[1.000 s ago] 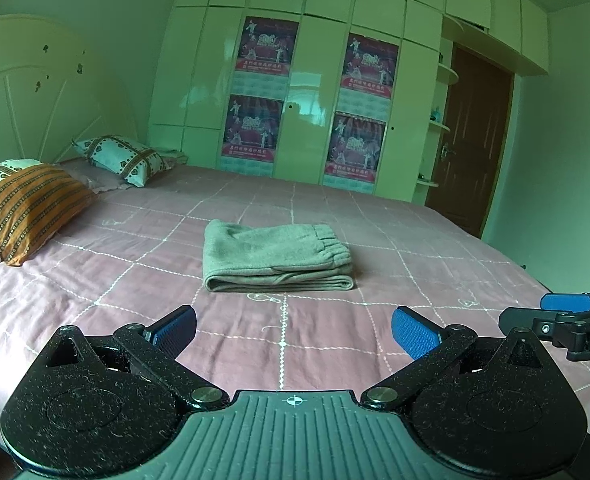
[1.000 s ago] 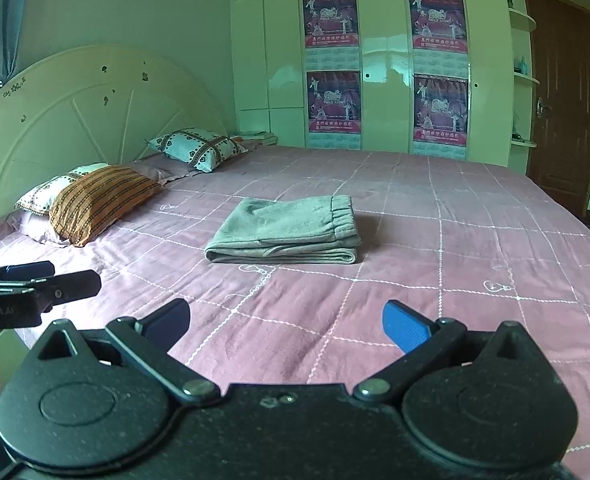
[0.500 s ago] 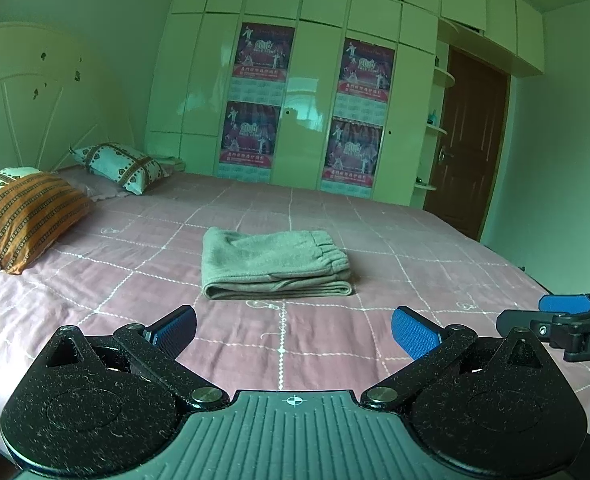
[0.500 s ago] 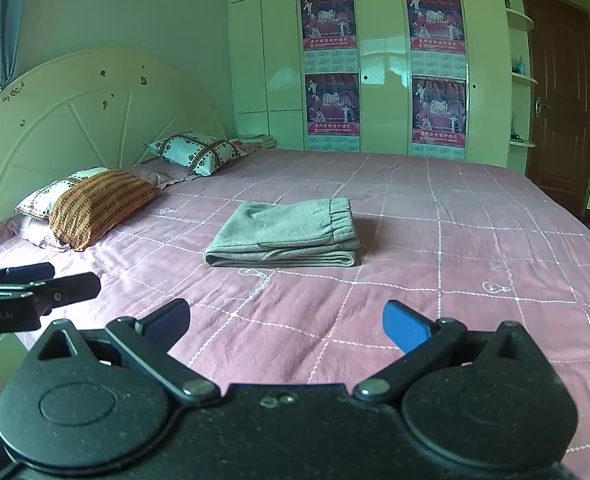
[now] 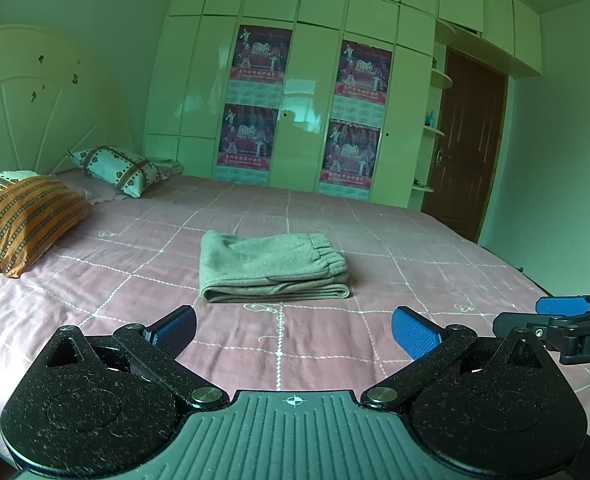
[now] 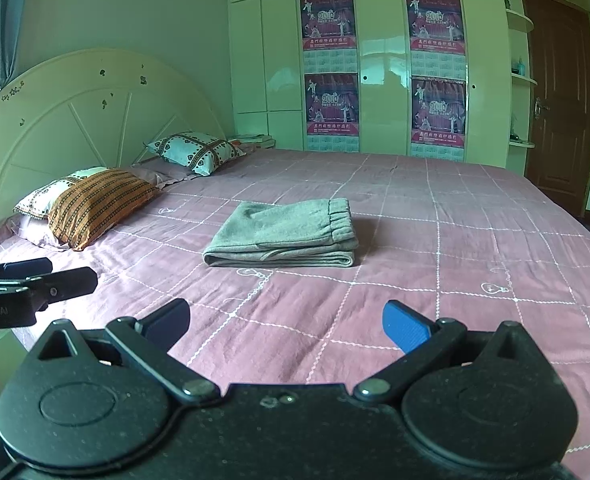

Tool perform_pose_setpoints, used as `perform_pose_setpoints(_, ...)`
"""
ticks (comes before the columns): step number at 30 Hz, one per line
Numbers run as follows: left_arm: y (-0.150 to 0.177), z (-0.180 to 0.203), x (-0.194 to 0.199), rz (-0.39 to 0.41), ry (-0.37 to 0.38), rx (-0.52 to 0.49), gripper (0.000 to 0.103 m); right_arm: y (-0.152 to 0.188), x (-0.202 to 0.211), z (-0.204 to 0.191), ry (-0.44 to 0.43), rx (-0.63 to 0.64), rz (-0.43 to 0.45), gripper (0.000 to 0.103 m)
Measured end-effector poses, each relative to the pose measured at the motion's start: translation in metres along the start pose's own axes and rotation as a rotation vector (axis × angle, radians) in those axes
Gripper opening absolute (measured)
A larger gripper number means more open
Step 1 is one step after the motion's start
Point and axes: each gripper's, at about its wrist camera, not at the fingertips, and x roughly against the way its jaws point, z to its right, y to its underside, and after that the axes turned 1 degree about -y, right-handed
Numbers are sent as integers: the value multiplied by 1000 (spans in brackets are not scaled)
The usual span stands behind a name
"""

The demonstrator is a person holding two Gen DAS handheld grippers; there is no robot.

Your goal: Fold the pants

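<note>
Pink checked bedding (image 5: 415, 264) stretches out ahead of me across a wide bed, with a pale wardrobe wall (image 5: 307, 92) carrying four posters behind it and a dark wooden door (image 5: 467, 144) off to the right. At the head of the bed, against a rounded cream headboard (image 6: 75, 120), lie an orange striped pillow (image 5: 23, 216) and a white patterned pillow (image 5: 119, 168) farther back. My grey pants (image 5: 271, 268) rest near the middle of the bedding, folded into a neat flat rectangle, with the gathered waistband on the right end and the rounded fold edge facing me. I hold my left gripper (image 5: 293, 330) low over the near edge of the bed, its blue-padded fingers spread wide with nothing between them, well short of the pants. My right gripper (image 6: 287, 322) is spread just as wide and equally empty, also well apart from the pants (image 6: 283, 236). Each gripper shows at the edge of the other's view, side by side.
</note>
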Motion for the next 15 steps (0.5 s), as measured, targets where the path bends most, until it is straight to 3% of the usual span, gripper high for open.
perform_pose_setpoints(15,-2,5,3,12,10,-14,103,0,1,-1,2,-1,1,97)
